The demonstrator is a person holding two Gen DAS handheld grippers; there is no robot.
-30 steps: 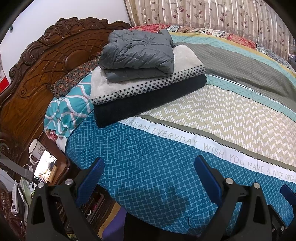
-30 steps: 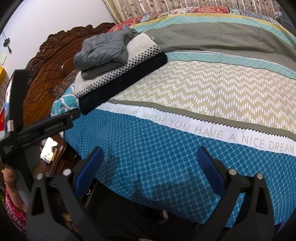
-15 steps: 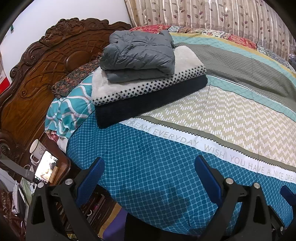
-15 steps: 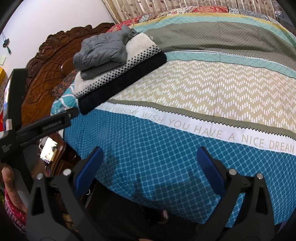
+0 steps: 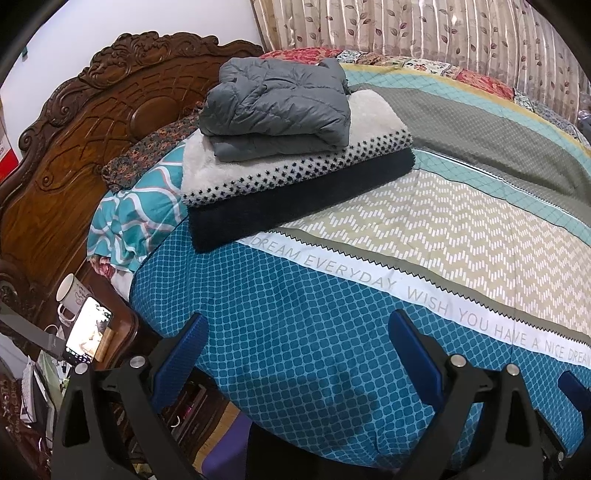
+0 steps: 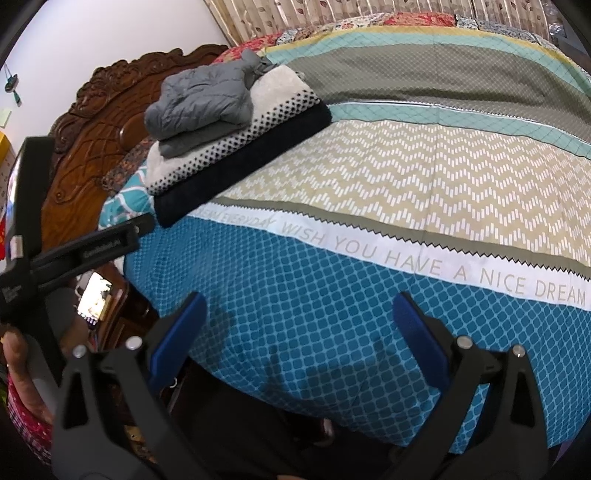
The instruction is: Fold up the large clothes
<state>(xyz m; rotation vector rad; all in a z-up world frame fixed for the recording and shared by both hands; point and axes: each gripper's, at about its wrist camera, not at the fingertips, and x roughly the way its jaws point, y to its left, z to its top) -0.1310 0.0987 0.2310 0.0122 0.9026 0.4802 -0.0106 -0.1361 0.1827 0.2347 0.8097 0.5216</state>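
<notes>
A folded grey puffer jacket tops a stack near the headboard, over a folded white fleece with black dots and a folded dark navy piece. My left gripper hangs open above the bed's near edge, well short of the stack, nothing between its blue fingers. My right gripper is open too, empty, over the blue-check part of the bedspread. The left gripper's black body and a hand show at the left of the right wrist view.
A carved wooden headboard and teal patterned pillows lie behind the stack. A bedside stand holds a white mug and a lit phone. Curtains hang behind the bed. The striped bedspread spreads flat to the right.
Both views have drifted only slightly; the stack sits a touch further right in the left wrist view. Both grippers stay open and empty.
</notes>
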